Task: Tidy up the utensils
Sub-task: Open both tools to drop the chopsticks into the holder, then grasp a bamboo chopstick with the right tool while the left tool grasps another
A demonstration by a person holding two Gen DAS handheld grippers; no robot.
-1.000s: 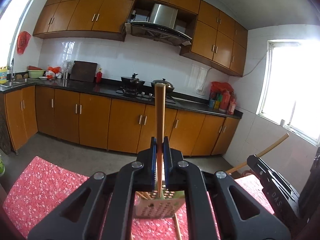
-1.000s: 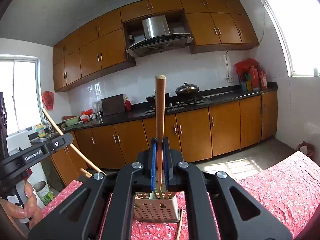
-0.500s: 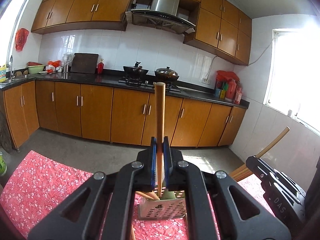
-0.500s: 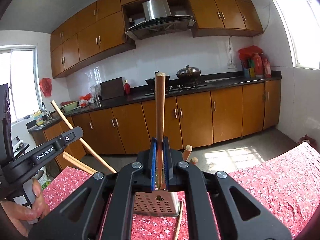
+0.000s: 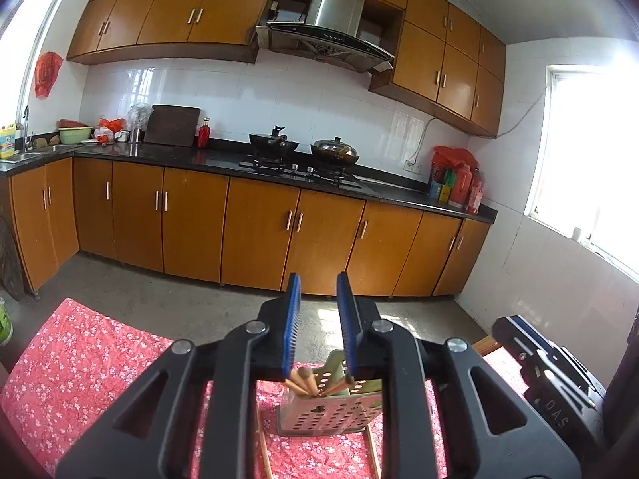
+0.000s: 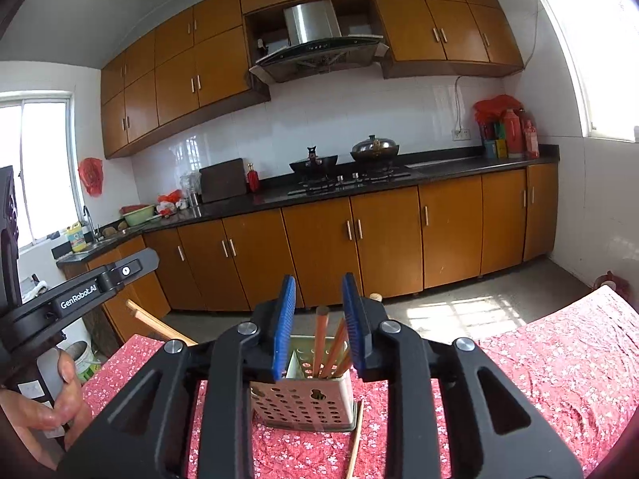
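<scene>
Chopsticks dropped upright into perforated metal holder, tongs parted.

The tabletop wears a red cloth strewn with small pale flowers. The utensil holder is pale metal, perhaps cream-tinted, dotted with round holes. The chopsticks are orange-brown wood. Both tongs are black with blue pads.

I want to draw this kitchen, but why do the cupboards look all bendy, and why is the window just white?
Left wrist view: the fisheye lens curves the orange wooden cupboards, and daylight overexposes the window on the right to plain white. Right wrist view: same bending, a glaring window at the upper right, and a sun patch on the grey floor.
</scene>
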